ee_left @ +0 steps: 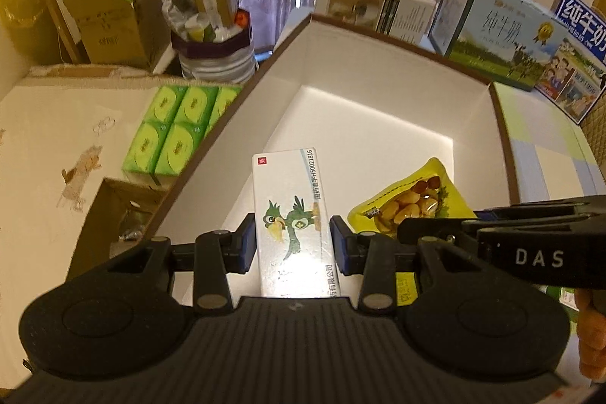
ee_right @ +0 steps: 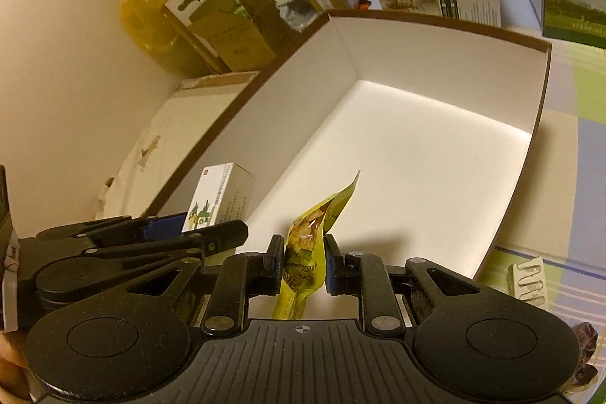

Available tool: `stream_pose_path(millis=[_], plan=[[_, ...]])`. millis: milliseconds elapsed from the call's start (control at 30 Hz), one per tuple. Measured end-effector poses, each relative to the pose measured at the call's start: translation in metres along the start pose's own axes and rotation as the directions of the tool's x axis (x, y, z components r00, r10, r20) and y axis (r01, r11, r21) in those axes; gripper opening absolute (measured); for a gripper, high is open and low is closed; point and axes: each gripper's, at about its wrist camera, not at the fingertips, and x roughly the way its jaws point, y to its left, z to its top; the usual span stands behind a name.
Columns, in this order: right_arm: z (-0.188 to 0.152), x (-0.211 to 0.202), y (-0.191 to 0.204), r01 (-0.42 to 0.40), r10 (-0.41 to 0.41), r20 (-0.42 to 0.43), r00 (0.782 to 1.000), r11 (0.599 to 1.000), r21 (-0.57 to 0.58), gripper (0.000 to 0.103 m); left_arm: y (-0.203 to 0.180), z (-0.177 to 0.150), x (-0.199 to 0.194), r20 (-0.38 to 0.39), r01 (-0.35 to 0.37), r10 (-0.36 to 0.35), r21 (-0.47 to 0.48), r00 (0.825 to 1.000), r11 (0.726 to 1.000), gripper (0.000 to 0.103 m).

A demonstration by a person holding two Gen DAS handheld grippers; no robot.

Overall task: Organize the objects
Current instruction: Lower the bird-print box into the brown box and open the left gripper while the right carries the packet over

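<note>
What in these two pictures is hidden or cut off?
- Left wrist view: the white bird-printed carton's bottom end, behind the left gripper's body.
- Right wrist view: the yellow snack pouch's lower end, behind the right gripper.
- Both views: the near wall of the white brown-rimmed box.

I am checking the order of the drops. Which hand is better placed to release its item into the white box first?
Probably the left. The left gripper holds the white carton well over the white box; the right gripper holds the yellow snack pouch nearer the front edge.
</note>
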Motion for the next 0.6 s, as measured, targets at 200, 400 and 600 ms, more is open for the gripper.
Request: stream_pose_path(millis=[200, 400, 600], plan=[[-0.003, 0.003, 0.000, 0.014, -0.014, -0.014, 1.000, 1.000, 0.001, 0.017, 0.003, -0.003, 0.016, -0.048, 0.012, -0.012, 0.007, 0.999, 1.000, 0.042], [-0.003, 0.005, 0.001, 0.030, -0.030, -0.019, 0.999, 1.000, 0.000, 0.017, 0.004, -0.003, 0.015, -0.040, 0.006, -0.005, 0.012, 0.999, 1.000, 0.057], [-0.003, 0.000, 0.007, 0.021, -0.019, 0.034, 0.999, 0.998, -0.054, 0.030, 0.009, -0.002, 0.009, -0.026, -0.003, 0.003, 0.005, 1.000, 1.000, 0.067]])
